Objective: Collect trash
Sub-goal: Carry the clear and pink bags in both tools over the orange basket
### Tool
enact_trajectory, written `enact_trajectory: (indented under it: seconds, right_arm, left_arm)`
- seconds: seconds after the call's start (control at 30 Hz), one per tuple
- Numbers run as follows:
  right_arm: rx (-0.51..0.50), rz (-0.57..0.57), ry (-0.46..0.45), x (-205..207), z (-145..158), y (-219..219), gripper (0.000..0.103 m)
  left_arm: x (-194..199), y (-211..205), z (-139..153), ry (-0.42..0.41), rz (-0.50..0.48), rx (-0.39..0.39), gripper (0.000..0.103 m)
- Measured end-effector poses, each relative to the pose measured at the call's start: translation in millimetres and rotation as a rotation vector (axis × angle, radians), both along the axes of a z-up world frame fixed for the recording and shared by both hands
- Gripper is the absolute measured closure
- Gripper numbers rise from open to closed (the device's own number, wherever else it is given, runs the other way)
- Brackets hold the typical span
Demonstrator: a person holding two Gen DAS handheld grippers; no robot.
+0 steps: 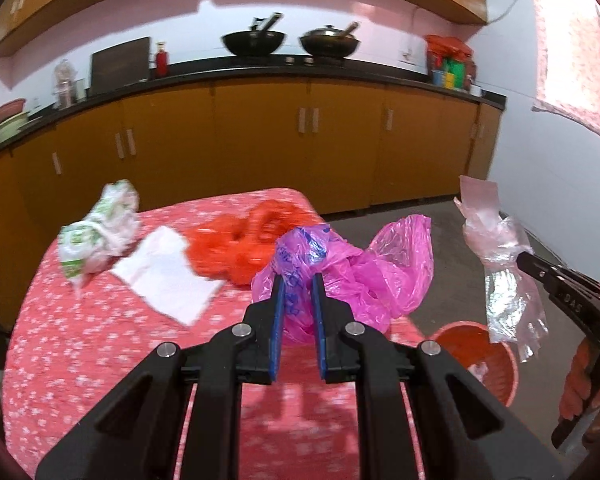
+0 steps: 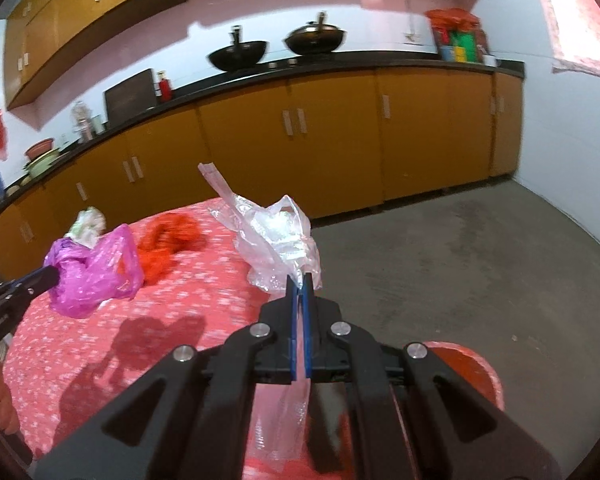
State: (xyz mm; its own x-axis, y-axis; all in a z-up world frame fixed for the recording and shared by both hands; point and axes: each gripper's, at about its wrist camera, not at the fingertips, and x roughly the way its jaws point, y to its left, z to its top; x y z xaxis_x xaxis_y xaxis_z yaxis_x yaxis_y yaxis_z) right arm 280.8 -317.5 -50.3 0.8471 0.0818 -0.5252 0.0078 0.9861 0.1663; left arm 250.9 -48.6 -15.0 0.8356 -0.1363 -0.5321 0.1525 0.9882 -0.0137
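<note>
My left gripper is shut on a magenta plastic bag held over the right edge of the table with the red flowered cloth. The same bag shows in the right wrist view. My right gripper is shut on a clear plastic bag, held in the air above a red-orange bin; the clear bag also shows in the left wrist view. On the table lie an orange plastic bag, a white paper sheet and a green-and-white wrapper.
Yellow kitchen cabinets with a black counter stand behind the table, with two woks on it. Bare concrete floor lies to the right. The red bin's rim shows under my right gripper.
</note>
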Motion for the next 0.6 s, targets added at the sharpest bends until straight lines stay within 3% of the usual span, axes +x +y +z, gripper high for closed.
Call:
enact_trajectory:
  seconds: [0.6]
  right_arm:
    - [-0.023,-0.242,0.142,-22,-73,-138,0.099]
  left_arm:
    - [0,-159,-60,0.175,-0.171,0.014,0.090]
